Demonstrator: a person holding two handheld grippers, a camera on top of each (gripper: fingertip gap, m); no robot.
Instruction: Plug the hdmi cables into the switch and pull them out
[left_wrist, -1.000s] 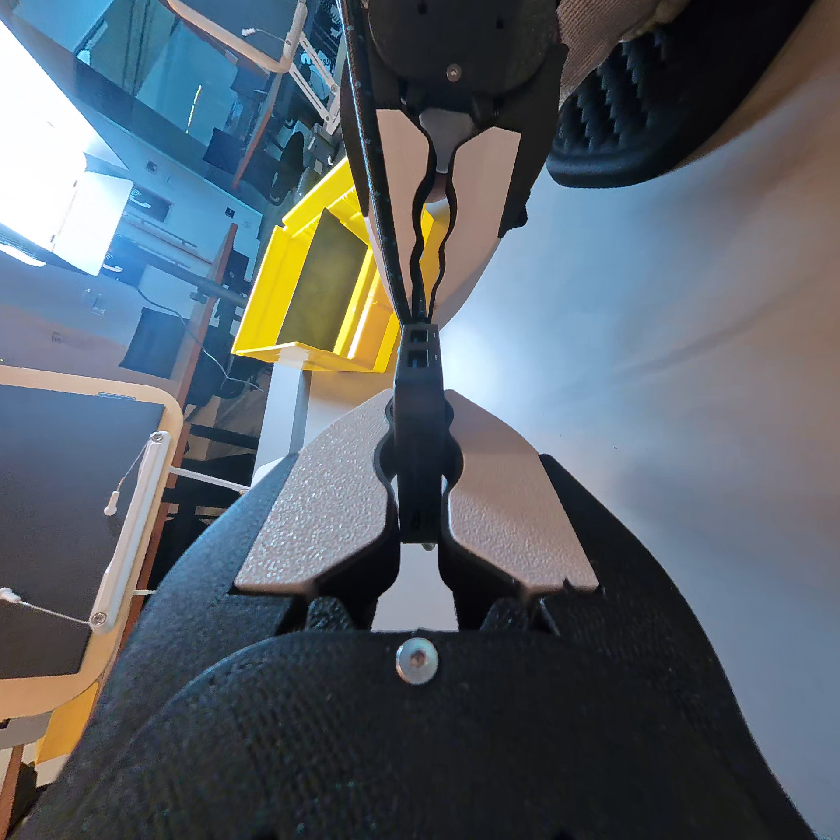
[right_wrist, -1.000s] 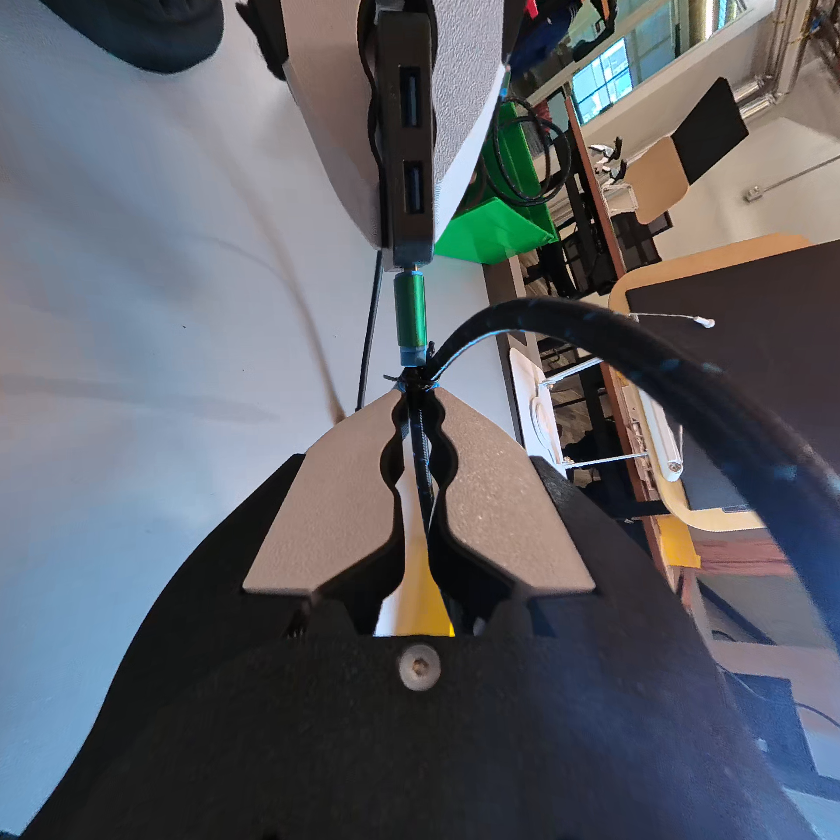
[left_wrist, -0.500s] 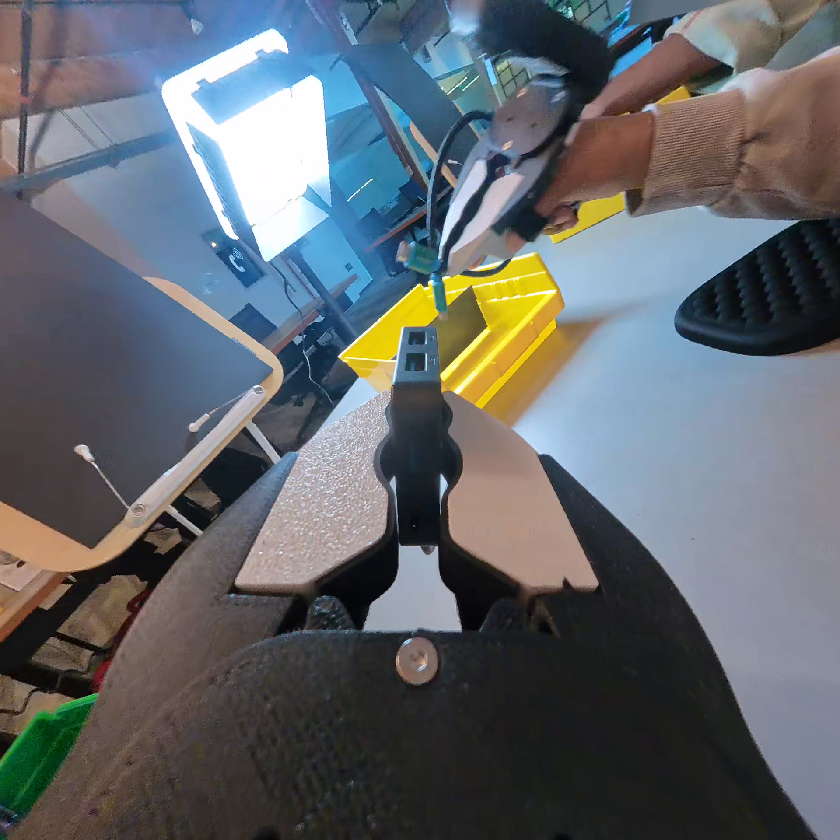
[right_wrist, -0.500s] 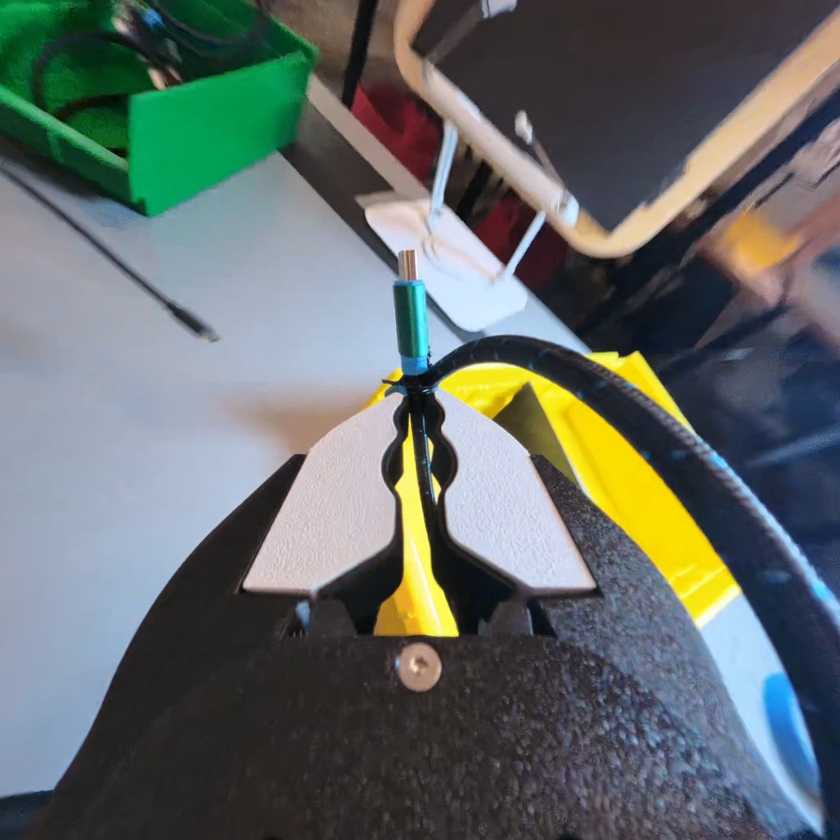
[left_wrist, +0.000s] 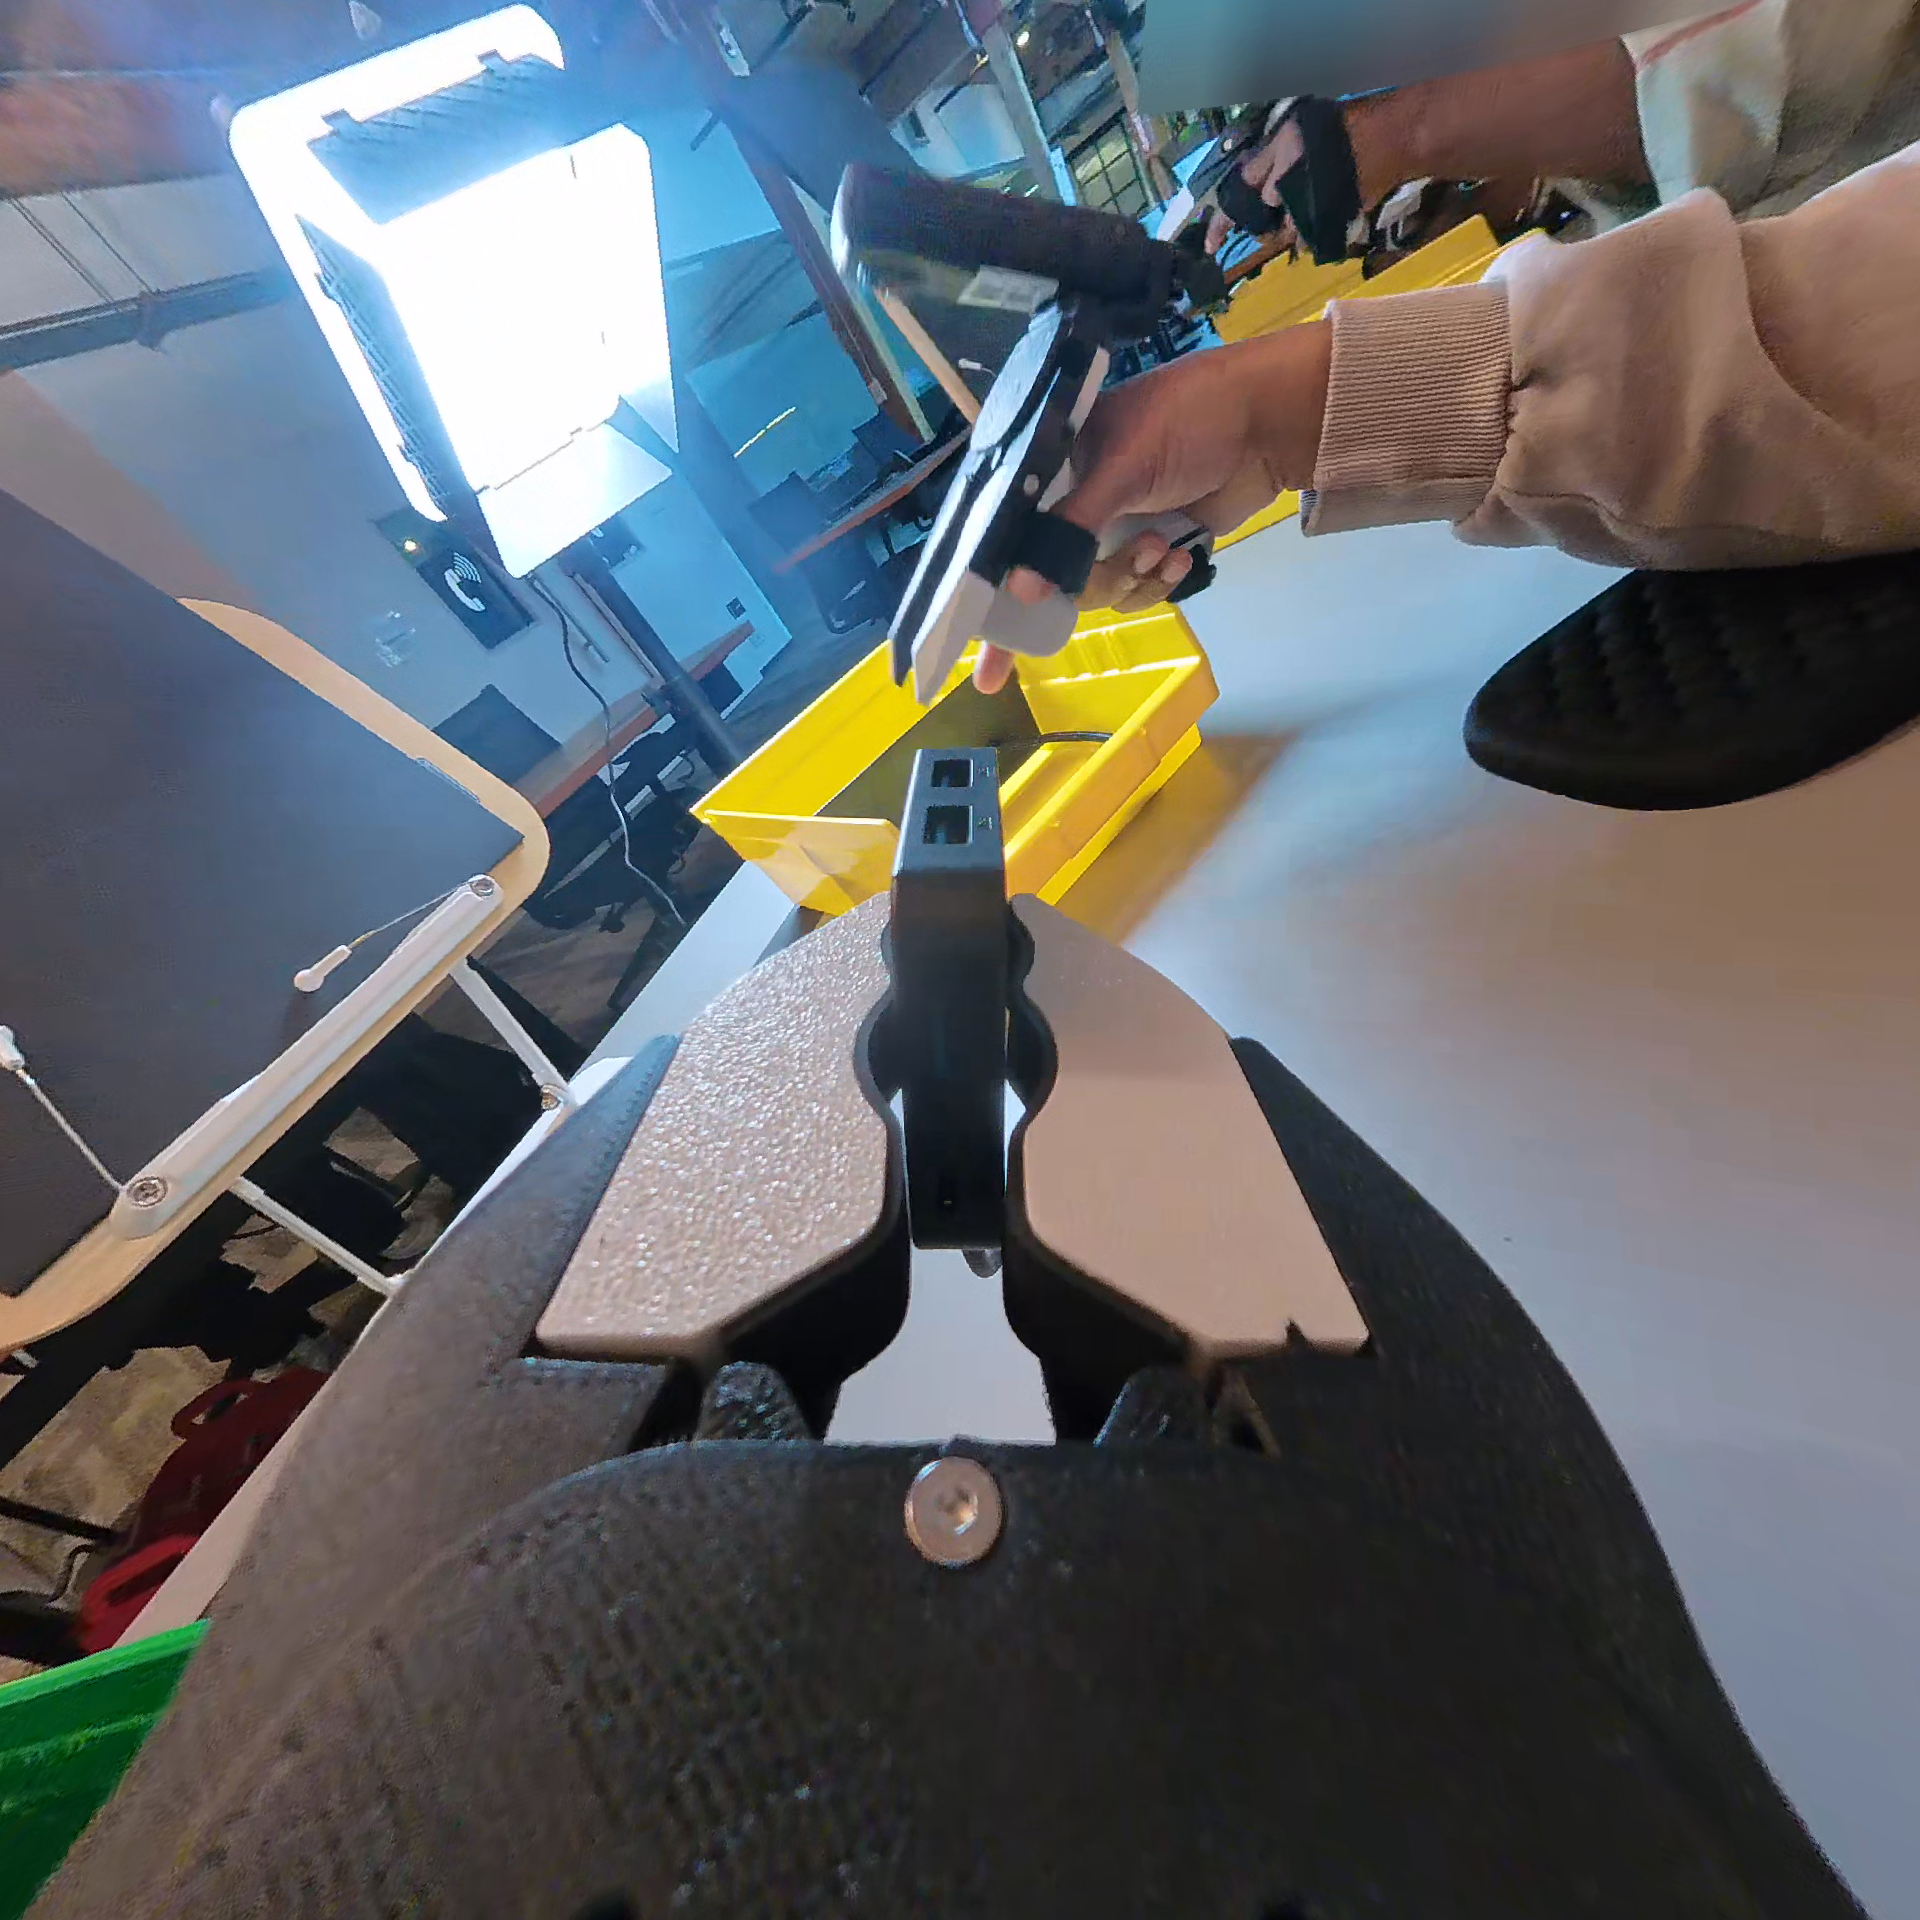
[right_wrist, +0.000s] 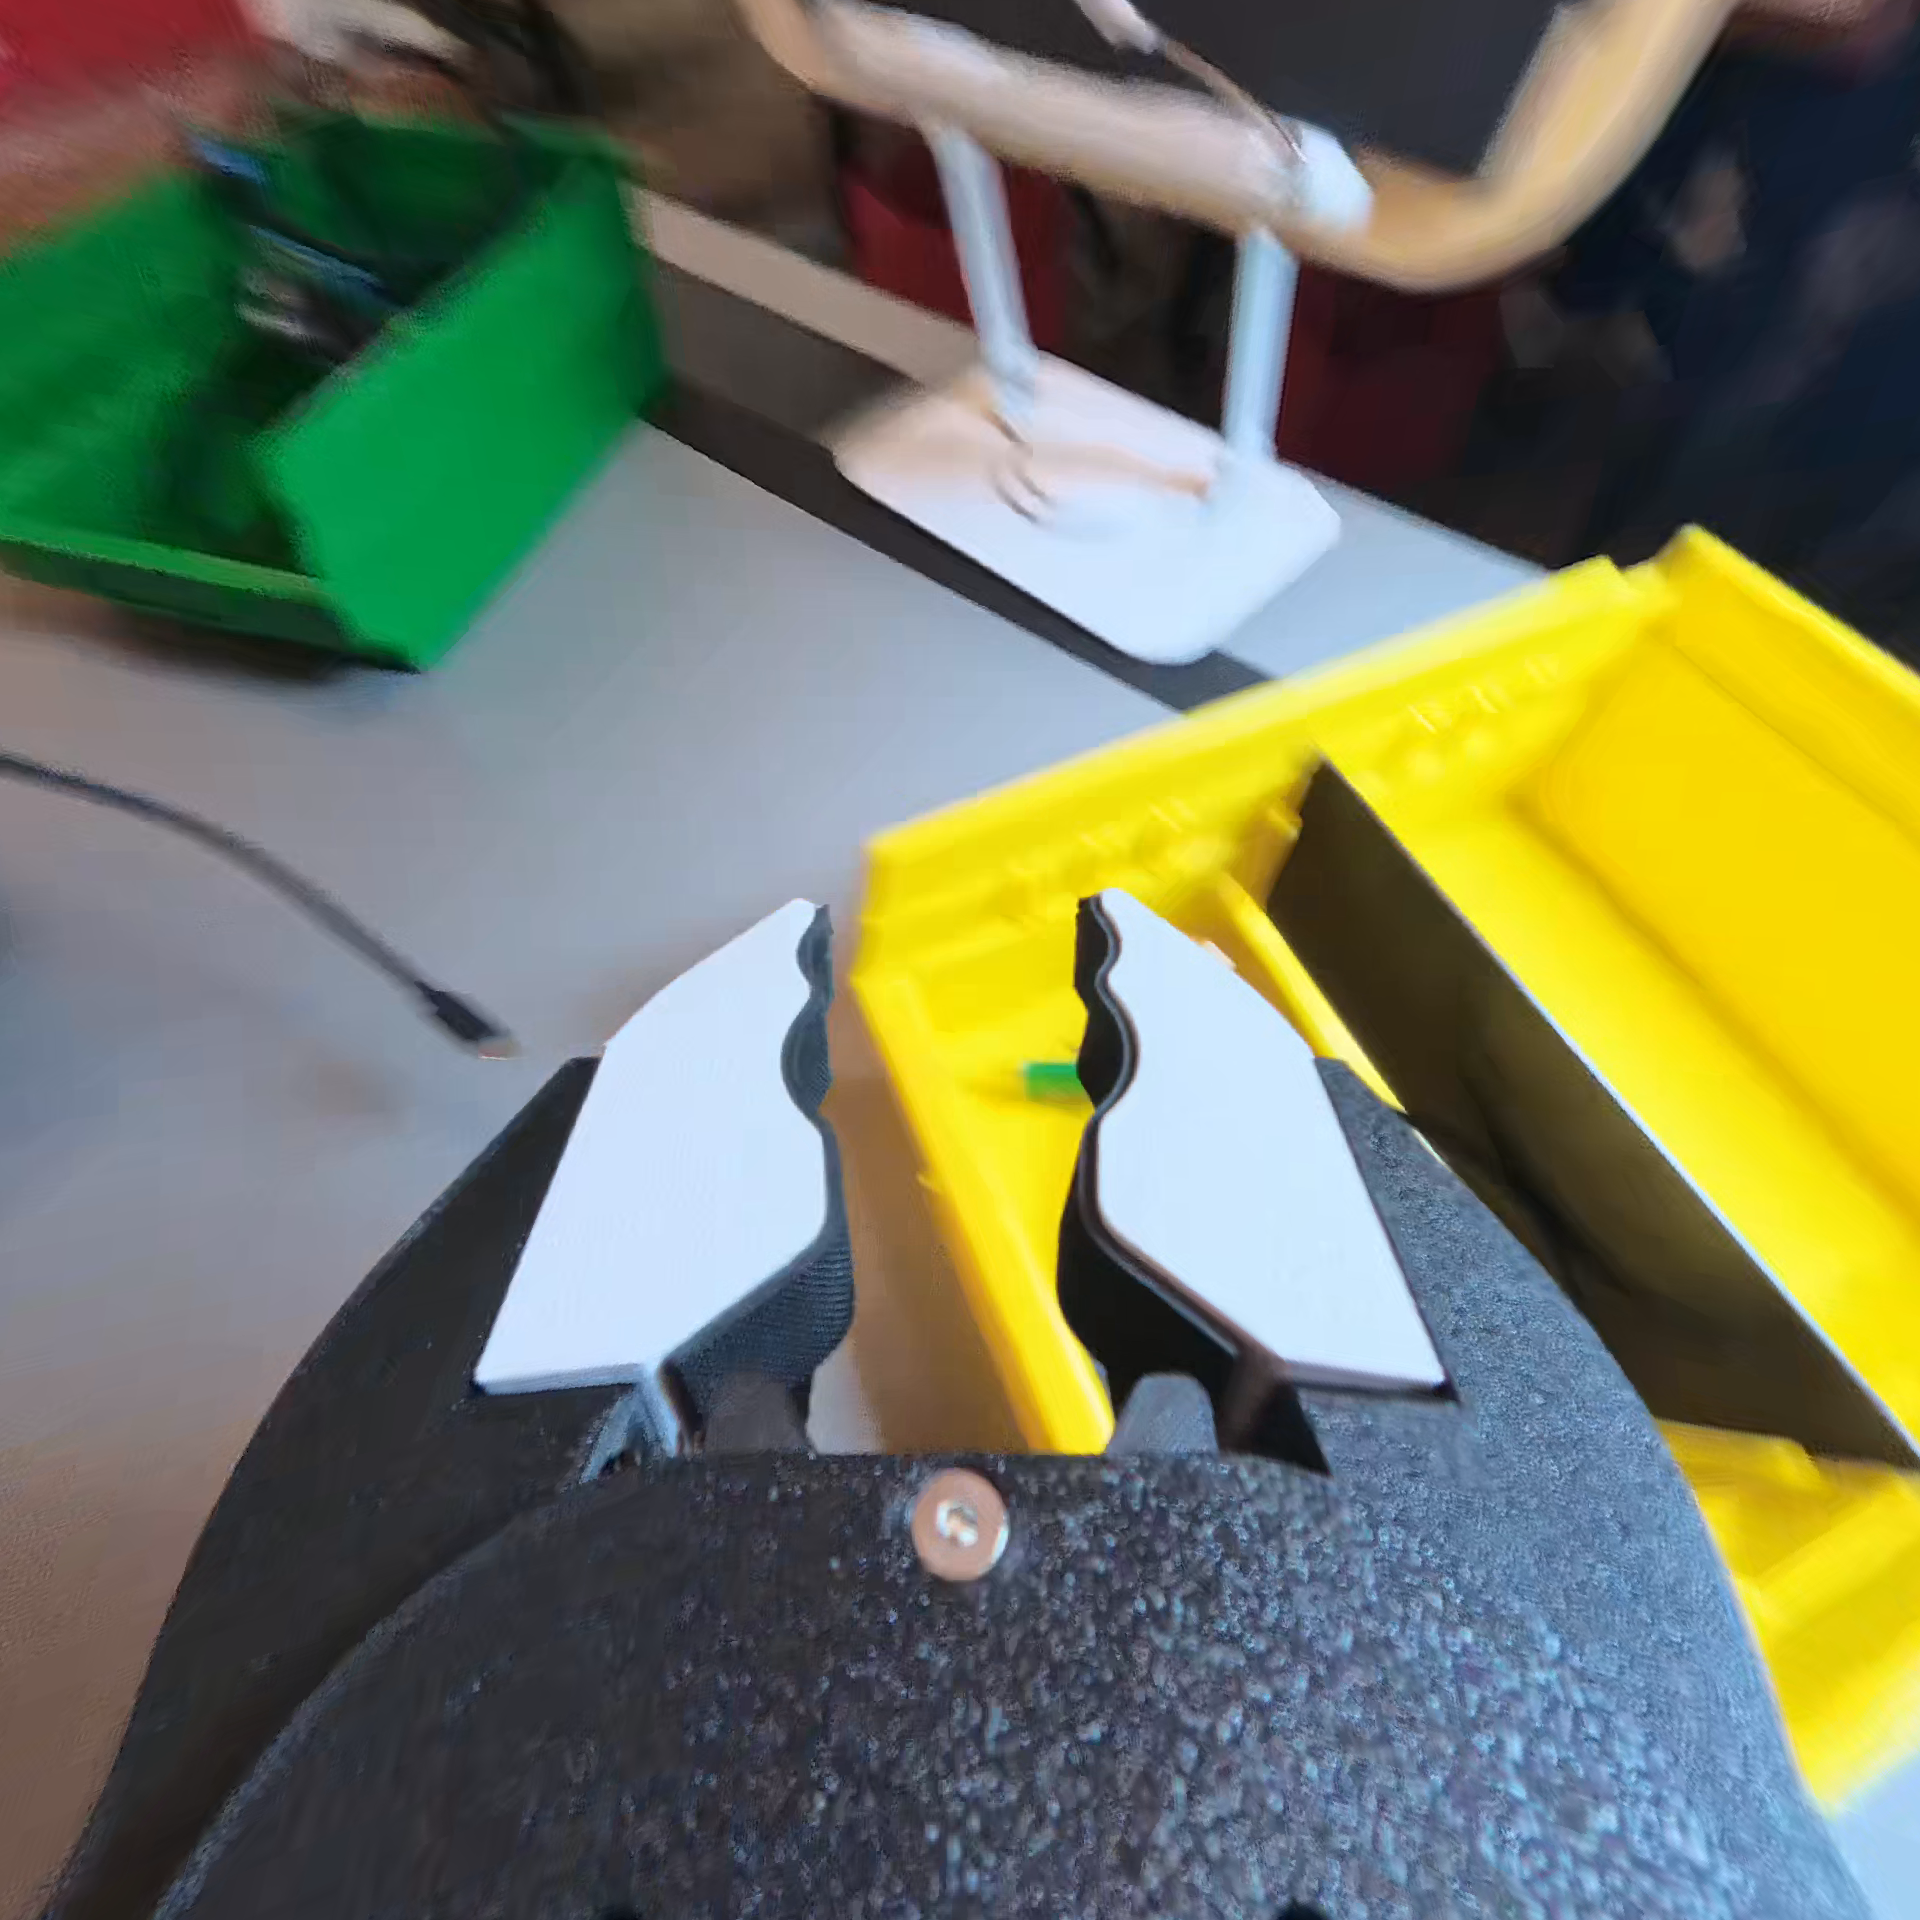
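Left wrist view: the left gripper (left_wrist: 951, 1039) is pinched on the black switch (left_wrist: 948, 935), which stands upright between the fingers with two empty ports at its far end. Beyond it, at the far edge of the grey table (left_wrist: 1507, 1039), sits the yellow bin (left_wrist: 1101, 717). The right gripper (left_wrist: 935, 634), held in a person's hand (left_wrist: 1174, 478), hangs over that bin with its tips pointing down; from this side I cannot tell how wide it stands. A thin dark cable (left_wrist: 1049, 740) shows just past the switch, over the bin. The likely risk here is the switch twisting in the pinch when a plug is next pushed in, since only its narrow sides are gripped.

Right wrist view: the picture is blurred. The right gripper (right_wrist: 956, 997) is spread wide and holds nothing. Between its fingers lies the near left corner of the yellow bin (right_wrist: 935, 1195), and a small green plug end (right_wrist: 1047, 1081) rests inside it, just beside the right finger. A black cable (right_wrist: 312, 914) lies loose on the table (right_wrist: 675, 748) to the left, well apart from the gripper, and a green bin (right_wrist: 436, 499) stands at the far left. Reaching for that loose cable could go badly if the fingers close on the thin cord rather than its plug, which would leave the plug free to swing off line at the port.
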